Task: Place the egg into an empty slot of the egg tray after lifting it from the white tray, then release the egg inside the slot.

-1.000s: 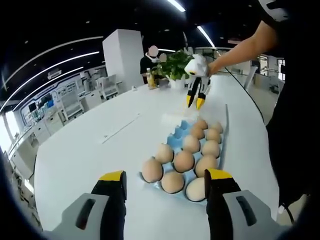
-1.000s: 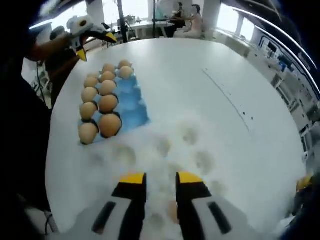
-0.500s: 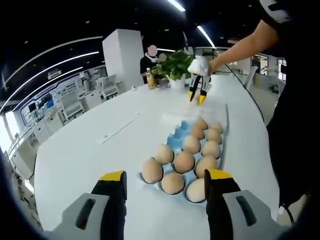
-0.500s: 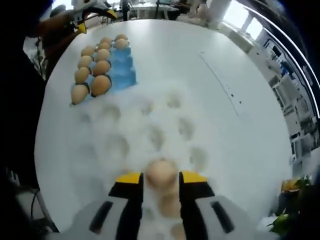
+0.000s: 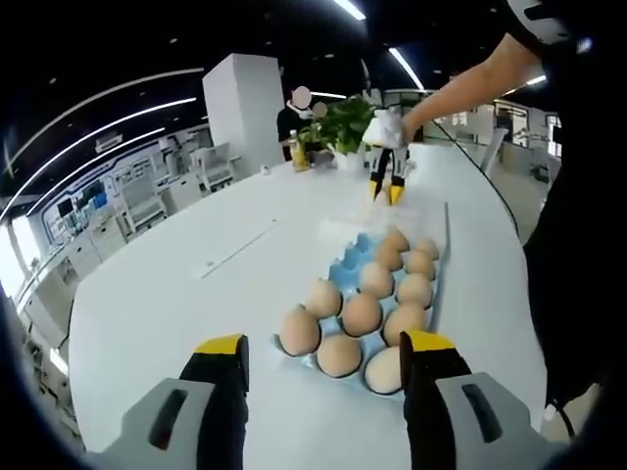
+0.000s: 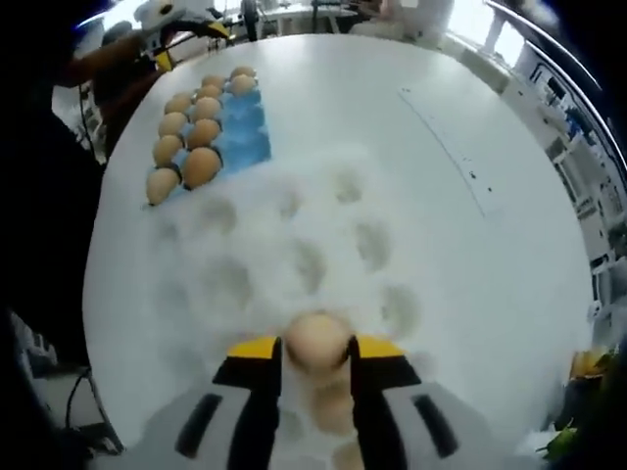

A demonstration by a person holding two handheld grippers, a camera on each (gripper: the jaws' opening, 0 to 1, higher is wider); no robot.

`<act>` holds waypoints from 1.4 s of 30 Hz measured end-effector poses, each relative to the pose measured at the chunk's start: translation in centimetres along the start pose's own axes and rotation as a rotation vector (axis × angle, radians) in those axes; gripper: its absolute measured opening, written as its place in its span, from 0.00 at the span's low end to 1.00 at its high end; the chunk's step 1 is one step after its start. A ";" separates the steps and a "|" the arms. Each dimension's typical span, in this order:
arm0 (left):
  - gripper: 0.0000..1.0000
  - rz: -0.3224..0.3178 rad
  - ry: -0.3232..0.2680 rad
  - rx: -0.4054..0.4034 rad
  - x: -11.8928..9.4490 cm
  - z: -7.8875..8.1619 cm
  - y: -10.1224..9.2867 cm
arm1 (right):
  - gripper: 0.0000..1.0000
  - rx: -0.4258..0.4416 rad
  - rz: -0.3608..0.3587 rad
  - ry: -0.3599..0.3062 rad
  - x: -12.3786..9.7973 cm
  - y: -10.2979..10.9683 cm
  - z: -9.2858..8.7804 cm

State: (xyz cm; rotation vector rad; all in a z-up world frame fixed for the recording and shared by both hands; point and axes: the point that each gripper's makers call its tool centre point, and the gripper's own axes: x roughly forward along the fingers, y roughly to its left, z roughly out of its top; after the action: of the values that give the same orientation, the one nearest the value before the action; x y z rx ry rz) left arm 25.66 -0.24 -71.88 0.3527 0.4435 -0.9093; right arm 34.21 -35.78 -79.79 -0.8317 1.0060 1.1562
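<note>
Since a second ago, your right gripper (image 6: 316, 354) has gone from hovering with nothing between its jaws above the white tray (image 6: 294, 264) to pinching a brown egg (image 6: 317, 341) between its yellow tips over that tray's near end. Your left gripper (image 5: 323, 354) hangs with jaws wide apart, just short of the blue egg tray (image 5: 351, 270), whose far column has bare slots. Both trays rest on the white table (image 6: 411, 157).
</note>
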 end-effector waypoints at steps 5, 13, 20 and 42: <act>0.62 -0.003 -0.002 0.004 0.0 0.2 -0.1 | 0.25 0.017 -0.032 0.027 -0.1 0.0 0.1; 0.63 -0.001 -0.009 0.006 0.1 0.2 0.0 | 0.24 -0.030 -0.075 0.032 -2.0 0.0 0.5; 0.63 -0.003 -0.003 0.014 0.1 0.0 0.1 | 0.24 -0.034 -0.093 0.039 -3.5 -0.1 0.3; 0.63 0.000 0.002 0.016 -0.2 -0.3 0.1 | 0.24 -0.037 -0.088 0.050 -4.3 0.5 0.8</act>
State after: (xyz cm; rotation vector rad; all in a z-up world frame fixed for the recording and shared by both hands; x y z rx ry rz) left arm 25.56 0.08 -72.02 0.3675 0.4381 -0.9133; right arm 33.50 -36.35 -75.50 -0.9292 0.9819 1.0864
